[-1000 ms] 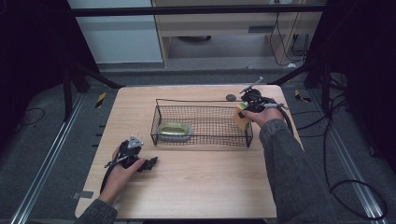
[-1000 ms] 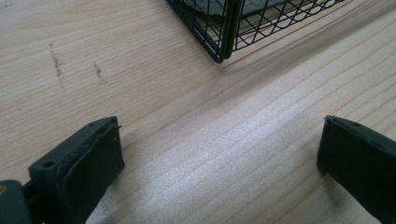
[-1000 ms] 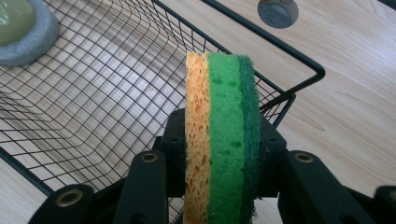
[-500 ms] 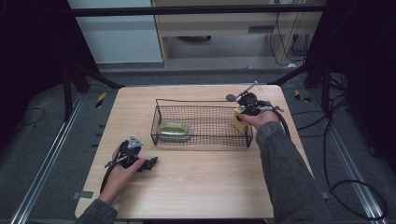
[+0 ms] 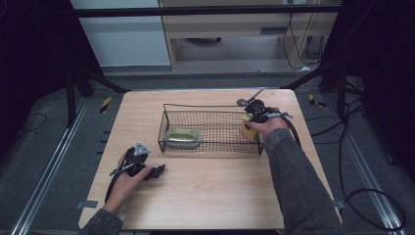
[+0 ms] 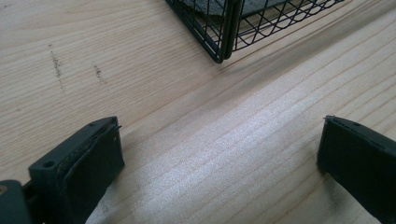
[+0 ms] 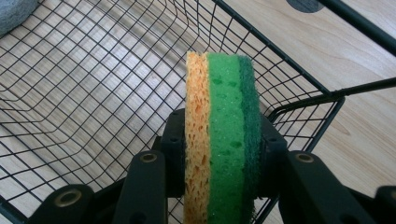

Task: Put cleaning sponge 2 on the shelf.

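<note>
— What's the left hand doing?
— It's resting the left gripper [image 5: 155, 171] on the table [image 5: 215, 196], jaws spread.
— And the right?
— Reaching forward, the right gripper [image 7: 219, 154] is pinching the sponges [image 7: 223, 140] upright over the basket [image 5: 210, 129]'s right end.

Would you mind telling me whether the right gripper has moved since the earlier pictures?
Yes, slightly: the right gripper, shut on the sponge, has shifted from the basket's right wall inward, over it.
</note>
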{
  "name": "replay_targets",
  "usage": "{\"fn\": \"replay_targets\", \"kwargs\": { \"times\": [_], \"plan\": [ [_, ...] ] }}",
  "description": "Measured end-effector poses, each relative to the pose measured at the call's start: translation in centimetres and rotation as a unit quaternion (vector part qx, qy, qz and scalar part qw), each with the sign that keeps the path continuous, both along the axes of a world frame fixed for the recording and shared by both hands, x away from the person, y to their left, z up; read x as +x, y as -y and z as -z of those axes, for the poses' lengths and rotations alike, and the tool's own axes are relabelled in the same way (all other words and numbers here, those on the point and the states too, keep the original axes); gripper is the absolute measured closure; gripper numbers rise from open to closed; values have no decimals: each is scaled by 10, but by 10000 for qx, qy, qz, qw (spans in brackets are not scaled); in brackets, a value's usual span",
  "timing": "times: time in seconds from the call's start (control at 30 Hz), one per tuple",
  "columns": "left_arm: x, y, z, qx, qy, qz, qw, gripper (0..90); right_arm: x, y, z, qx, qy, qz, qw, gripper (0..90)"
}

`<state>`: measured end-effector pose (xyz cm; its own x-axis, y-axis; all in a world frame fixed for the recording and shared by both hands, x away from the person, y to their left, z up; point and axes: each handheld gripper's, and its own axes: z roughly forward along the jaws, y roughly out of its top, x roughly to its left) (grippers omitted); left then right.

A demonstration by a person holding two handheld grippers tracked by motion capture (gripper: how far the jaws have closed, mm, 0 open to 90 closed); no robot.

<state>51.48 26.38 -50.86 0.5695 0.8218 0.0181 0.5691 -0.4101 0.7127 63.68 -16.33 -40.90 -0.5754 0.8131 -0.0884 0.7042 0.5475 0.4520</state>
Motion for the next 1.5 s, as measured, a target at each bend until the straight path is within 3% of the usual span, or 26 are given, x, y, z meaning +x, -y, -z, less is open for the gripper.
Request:
{"fn": "replay_targets", "kwargs": {
  "times": [0.37,0.6,0.83,0.97,1.13,1.5],
  "plan": [
    [0,0,0,1,0,1,10000,0,1,-3,2,-16,-10,-27,10000,626],
    [0,0,0,0,0,2,10000,0,1,-2,2,-40,49,-103,9999,570],
    [0,0,0,-1,1,1,10000,0,-7,-2,-9,37,70,-36,10000,517],
    [0,0,0,-9,-3,-7,10000,0,-11,-1,-15,103,102,-47,9999,523],
    [0,0,0,-11,-1,-15,10000,0,-20,-1,-25,162,172,-171,9996,637],
    [0,0,0,0,5,-13,10000,0,-23,-29,-22,246,42,-416,9988,607]
  ]
}}
